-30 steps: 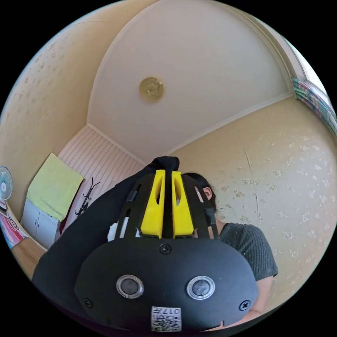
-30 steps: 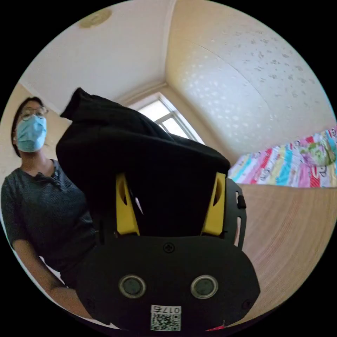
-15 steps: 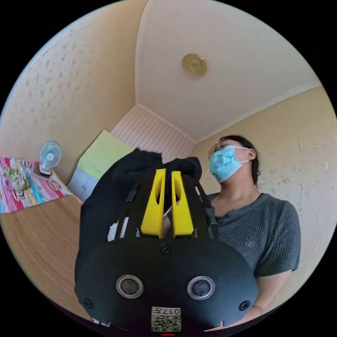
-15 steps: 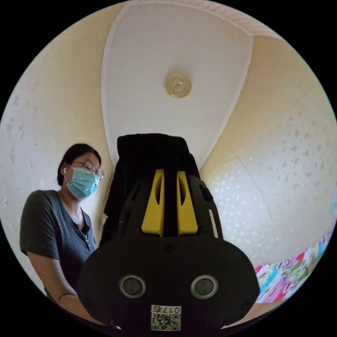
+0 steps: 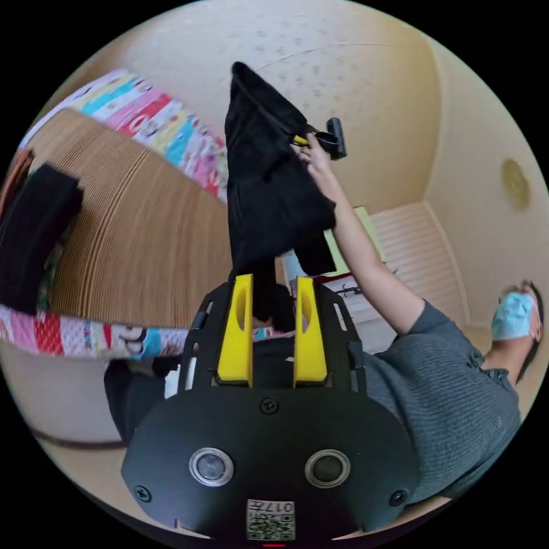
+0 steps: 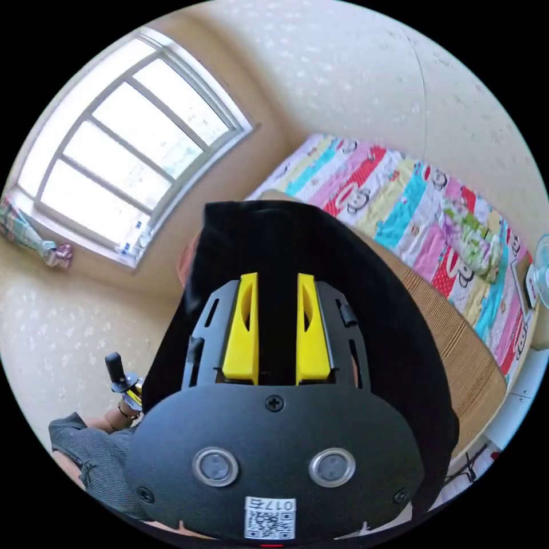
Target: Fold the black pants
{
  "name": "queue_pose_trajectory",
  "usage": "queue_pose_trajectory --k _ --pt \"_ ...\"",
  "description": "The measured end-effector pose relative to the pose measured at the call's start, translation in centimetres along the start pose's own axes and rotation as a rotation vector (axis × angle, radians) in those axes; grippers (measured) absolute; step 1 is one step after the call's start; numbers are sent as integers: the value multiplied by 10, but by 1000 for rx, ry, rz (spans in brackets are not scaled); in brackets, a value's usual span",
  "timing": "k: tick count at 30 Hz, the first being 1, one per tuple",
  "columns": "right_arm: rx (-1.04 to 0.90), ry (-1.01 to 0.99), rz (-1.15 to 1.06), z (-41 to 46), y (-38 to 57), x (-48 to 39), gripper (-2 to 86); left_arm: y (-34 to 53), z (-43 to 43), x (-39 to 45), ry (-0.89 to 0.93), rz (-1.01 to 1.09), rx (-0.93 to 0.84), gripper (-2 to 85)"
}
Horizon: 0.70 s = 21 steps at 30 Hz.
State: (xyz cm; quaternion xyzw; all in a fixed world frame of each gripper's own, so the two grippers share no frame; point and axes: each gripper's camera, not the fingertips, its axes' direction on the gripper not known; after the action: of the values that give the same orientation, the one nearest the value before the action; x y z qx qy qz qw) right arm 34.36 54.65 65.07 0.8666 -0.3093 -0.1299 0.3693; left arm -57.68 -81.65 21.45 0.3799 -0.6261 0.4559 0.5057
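Pants (image 5: 269, 189): black, held aloft over the mat (image 5: 137, 229), no longer bunched near the person's chest.
Right claw (image 5: 303, 140): raised overhead since half a second ago, narrowed on the cloth.
Left claw (image 5: 273, 297): jaws slightly apart, cloth between; actual grip unclear.
Judgement: shaking out before laying flat.
Hidden: the hem, waistband and lower folds.

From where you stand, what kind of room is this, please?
Most likely a bedroom in a home. A colourful quilt lies beside a woven mat, the walls carry patterned wallpaper, and a window lets in daylight.
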Motion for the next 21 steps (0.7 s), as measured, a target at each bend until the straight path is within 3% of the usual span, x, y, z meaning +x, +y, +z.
queue_pose_trajectory --k 3,6,10,11,14,15,16,19,21 --pt "-235 -51 39 101 38 31 53 5 -21 -77 -101 -237 -89 150" --pt "-353 -282 245 165 121 84 25 5 -39 -139 -146 -424 -120 162" --pt "-208 -825 658 185 295 168 11 -30 -44 -198 -119 -549 -190 164" --pt "-149 -885 735 181 323 177 10 -38 -43 -204 -119 -557 -204 165" --pt "339 -1146 1106 141 479 203 8 -87 -32 -234 -123 -576 -283 169" --pt "610 -1181 1207 116 541 198 7 -107 -26 -247 -117 -584 -305 171" --pt "875 -1164 1275 91 598 183 6 -129 -19 -262 -107 -595 -322 174" --pt "1353 -1031 1375 41 714 115 5 -179 -3 -301 -92 -658 -336 183" --pt "1508 -960 1416 22 759 65 5 -207 4 -324 -103 -707 -325 184"
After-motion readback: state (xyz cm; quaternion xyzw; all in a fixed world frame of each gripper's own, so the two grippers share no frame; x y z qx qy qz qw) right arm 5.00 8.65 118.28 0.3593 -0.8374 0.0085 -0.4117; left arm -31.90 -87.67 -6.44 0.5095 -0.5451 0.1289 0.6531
